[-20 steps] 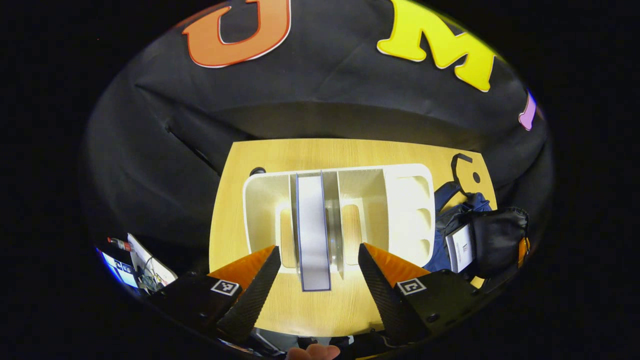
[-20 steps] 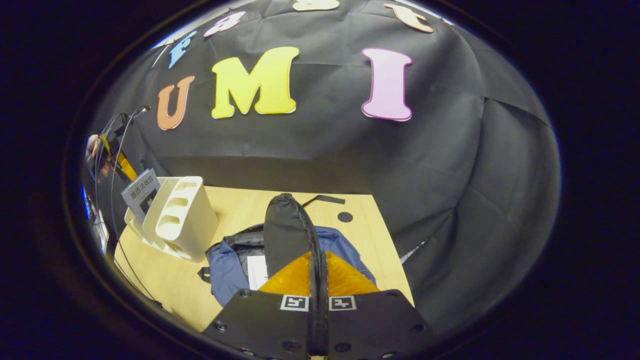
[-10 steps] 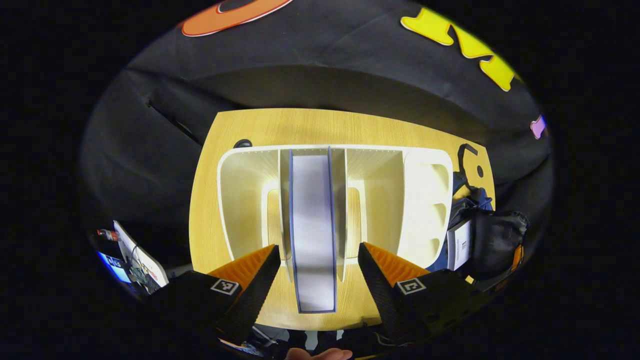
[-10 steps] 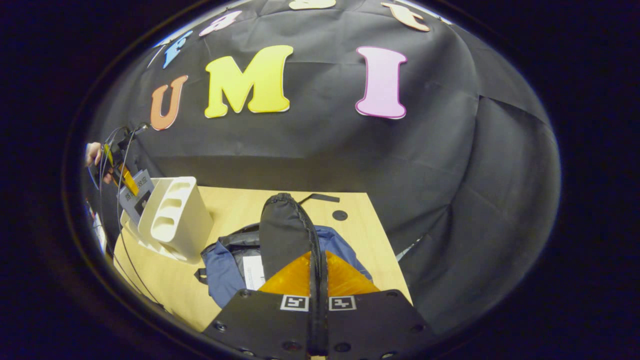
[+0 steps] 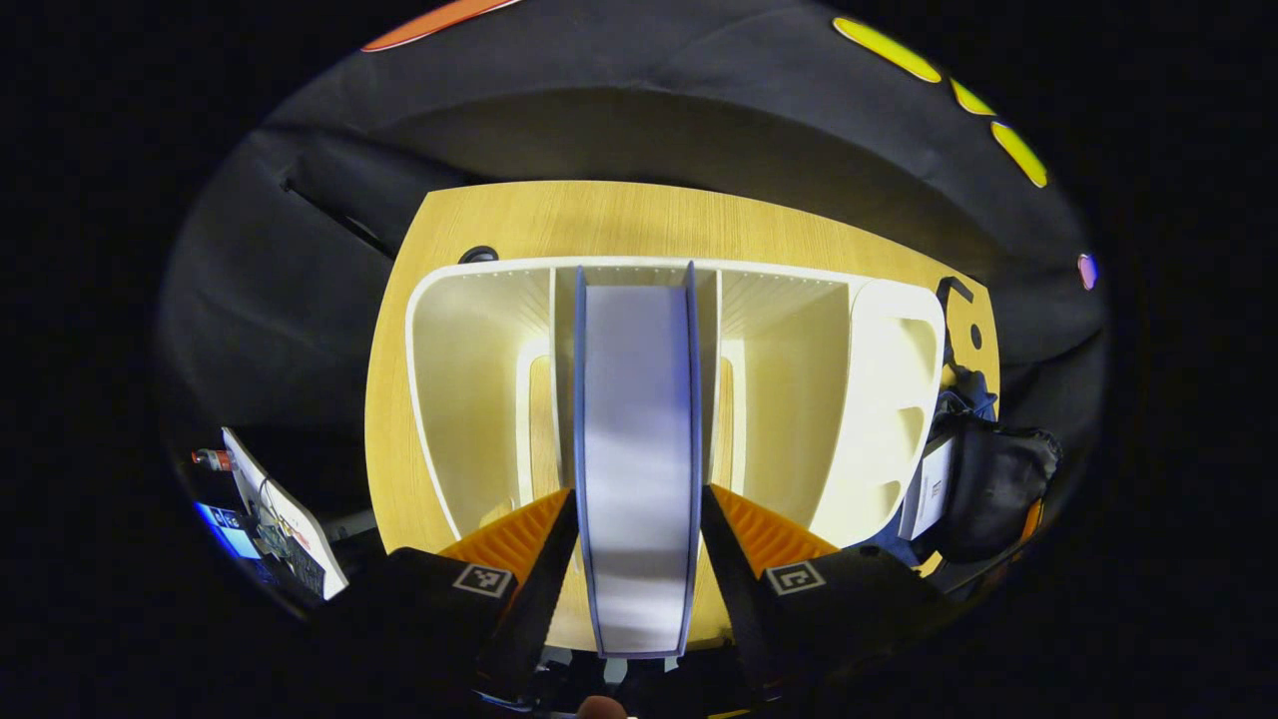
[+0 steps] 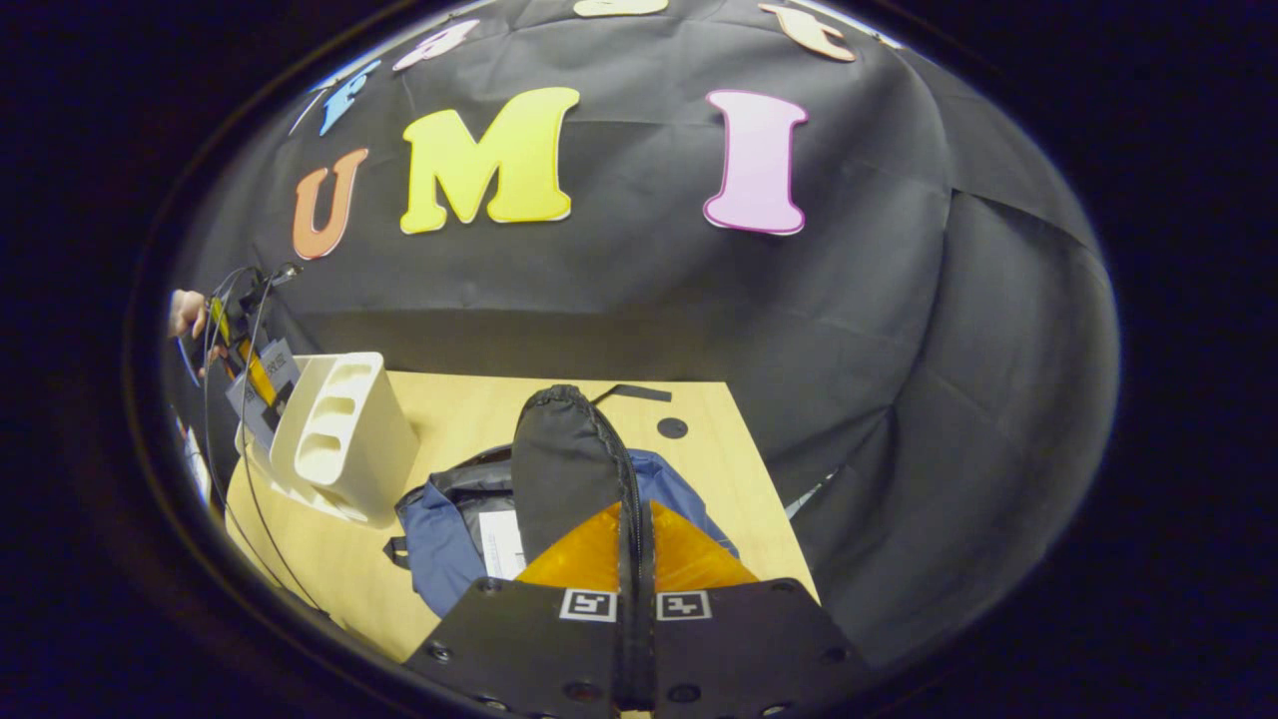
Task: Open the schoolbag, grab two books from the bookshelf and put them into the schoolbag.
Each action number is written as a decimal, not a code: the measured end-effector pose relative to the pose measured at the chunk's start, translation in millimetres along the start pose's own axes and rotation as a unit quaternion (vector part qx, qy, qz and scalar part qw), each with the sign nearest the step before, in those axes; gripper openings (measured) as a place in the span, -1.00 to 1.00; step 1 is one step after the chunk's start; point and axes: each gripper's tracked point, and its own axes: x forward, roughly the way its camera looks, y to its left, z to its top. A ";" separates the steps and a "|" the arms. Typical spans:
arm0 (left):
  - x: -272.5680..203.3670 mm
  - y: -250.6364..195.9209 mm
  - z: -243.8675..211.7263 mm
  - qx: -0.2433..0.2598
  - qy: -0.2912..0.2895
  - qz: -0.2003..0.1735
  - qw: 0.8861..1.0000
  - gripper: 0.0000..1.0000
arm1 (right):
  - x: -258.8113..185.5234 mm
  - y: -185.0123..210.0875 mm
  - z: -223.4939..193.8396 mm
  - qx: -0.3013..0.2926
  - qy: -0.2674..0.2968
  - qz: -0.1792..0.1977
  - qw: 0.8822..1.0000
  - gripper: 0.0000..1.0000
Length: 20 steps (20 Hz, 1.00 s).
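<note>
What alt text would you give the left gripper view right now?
The left hand-held gripper straddles an upright book in the middle slot of a white bookshelf on a wooden table, its fingers close on either side of the book. At the right edge lies the open schoolbag.

A recording booth: black cloth wall behind a wooden table.

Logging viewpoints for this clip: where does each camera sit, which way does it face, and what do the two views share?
Left gripper view: rides above the bookshelf, looking down on the book between the left gripper fingers.
Right gripper view: rides over the schoolbag, facing the booth wall; the right gripper pinches the black flap.
Shared: bookshelf, schoolbag, table.
</note>
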 end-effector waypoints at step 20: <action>-86.9 -3.5 -44.4 -0.018 -0.032 0.011 0.999 -0.13 | 3.5 4.0 -5.0 -0.009 -0.007 0.022 1.000 -1.00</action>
